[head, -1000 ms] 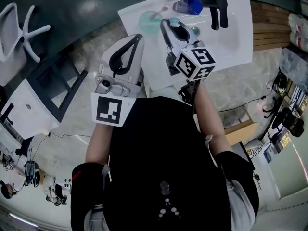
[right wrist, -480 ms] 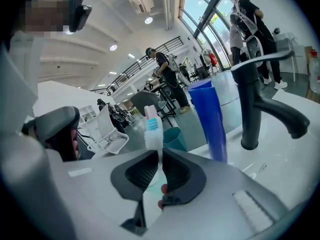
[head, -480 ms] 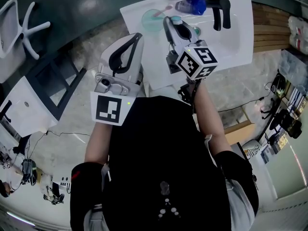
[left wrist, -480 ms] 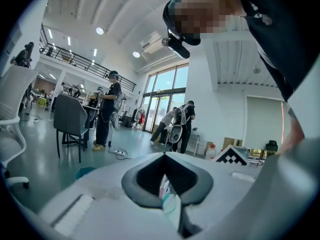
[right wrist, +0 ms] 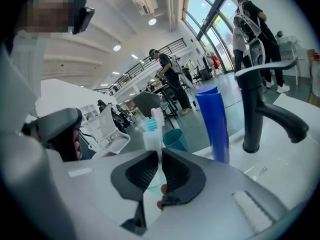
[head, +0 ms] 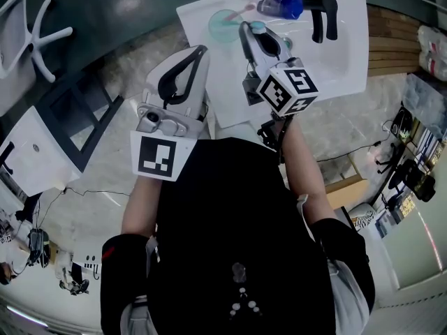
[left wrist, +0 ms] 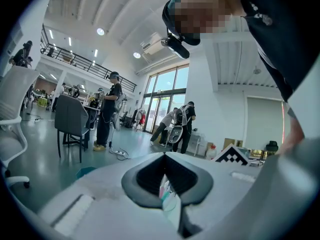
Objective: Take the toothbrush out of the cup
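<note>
Most of the toothbrush (right wrist: 152, 130) is hidden from you. In the right gripper view only its white neck and its teal-and-white bristle head, backed with pink, rise above the right gripper (right wrist: 161, 153). That gripper's dark ribbed pads are closing on the neck, which is pinched between them. The handle drops out of sight behind the jaws. Of the cup (head: 218, 26), that view gives you only a pale green sliver low between the pads. In the head view the cup is a translucent teal round on the smooth white sink (head: 335, 54), at 9 o'clock from your right gripper's tips, with the brush's end a thin pink streak past its rim. A glossy blue cylinder (right wrist: 212, 124) stands at 2 o'clock from the brush, and a matte black, curved faucet (right wrist: 252, 109) at 3 o'clock. Your left gripper (left wrist: 164, 156) hangs off the sink at 8 o'clock, its pads pressed together on nothing. A pink-and-teal fleck in the slit beneath them is too small to name.
</note>
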{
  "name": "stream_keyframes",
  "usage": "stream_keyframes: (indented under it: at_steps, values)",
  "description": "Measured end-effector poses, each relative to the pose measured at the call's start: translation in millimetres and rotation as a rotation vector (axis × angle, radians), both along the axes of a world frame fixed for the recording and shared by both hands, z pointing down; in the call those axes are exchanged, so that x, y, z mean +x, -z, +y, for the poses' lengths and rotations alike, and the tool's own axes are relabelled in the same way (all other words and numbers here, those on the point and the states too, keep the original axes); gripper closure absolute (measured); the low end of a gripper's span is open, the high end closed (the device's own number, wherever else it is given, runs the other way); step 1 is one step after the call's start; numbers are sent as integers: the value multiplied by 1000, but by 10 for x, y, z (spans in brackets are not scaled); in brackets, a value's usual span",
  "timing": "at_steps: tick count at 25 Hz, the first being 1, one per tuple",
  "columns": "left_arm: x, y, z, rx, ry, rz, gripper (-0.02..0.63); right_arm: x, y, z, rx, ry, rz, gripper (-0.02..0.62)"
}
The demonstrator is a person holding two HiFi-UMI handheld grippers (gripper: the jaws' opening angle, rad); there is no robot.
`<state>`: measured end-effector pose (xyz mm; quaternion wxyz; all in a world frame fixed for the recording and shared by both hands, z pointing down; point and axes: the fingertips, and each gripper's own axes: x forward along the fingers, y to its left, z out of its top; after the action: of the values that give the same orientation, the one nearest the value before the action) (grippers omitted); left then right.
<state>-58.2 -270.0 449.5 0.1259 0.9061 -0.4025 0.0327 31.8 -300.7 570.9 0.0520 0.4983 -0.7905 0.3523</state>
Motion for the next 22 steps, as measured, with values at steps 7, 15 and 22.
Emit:
stream_keyframes:
  at_steps: [7,15,22]
  values:
    - [-15,47,48,12,1,2,604,4,91,15,17,-1,10,571]
    - [-71,134,164,36,13,-1,604,-23,231,66,45,2,21,571]
    - [-129,221,236,57,25,-6,604,-52,445,48,89,3,26,571]
